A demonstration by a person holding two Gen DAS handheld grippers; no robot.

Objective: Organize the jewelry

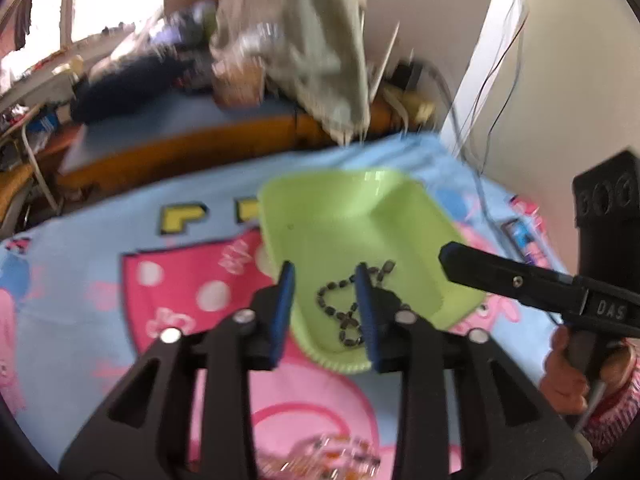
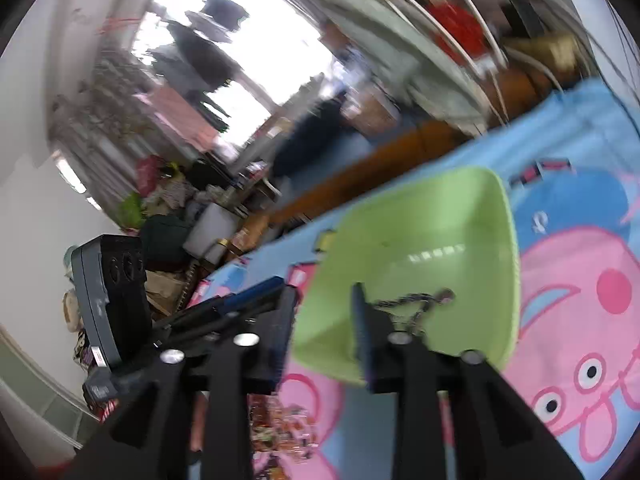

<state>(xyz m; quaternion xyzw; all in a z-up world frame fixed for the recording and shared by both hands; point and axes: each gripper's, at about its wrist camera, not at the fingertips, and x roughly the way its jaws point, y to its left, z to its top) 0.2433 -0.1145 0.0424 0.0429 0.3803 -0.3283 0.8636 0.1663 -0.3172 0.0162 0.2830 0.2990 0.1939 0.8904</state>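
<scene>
The jewelry in play is a dark beaded chain of small oblong beads (image 1: pixel 347 305), lying looped on the floor of a light green, square plastic tray (image 1: pixel 320 216) toward its near corner. Largest of all is the blue and pink cartoon-pig printed cloth (image 1: pixel 80 280) that covers the surface, with the tray resting on it. Behind the cloth lies a blurred clutter of household things, too smeared to name. The left gripper (image 1: pixel 325 280) hovers above the near part of the tray with its blue-padded fingers (image 1: pixel 285 292) held moderately apart and nothing between them; the chain shows through the gap and partly behind the right-hand finger. The right gripper (image 2: pixel 320 304) reaches in from the side, close to the tray's edge, its fingers also spread with nothing clamped; in its own view the chain (image 2: pixel 416 300) lies just past one fingertip. A second, blurred heap of orange and clear sparkling jewelry (image 1: pixel 320 456) sits on the cloth near the left gripper's base.
</scene>
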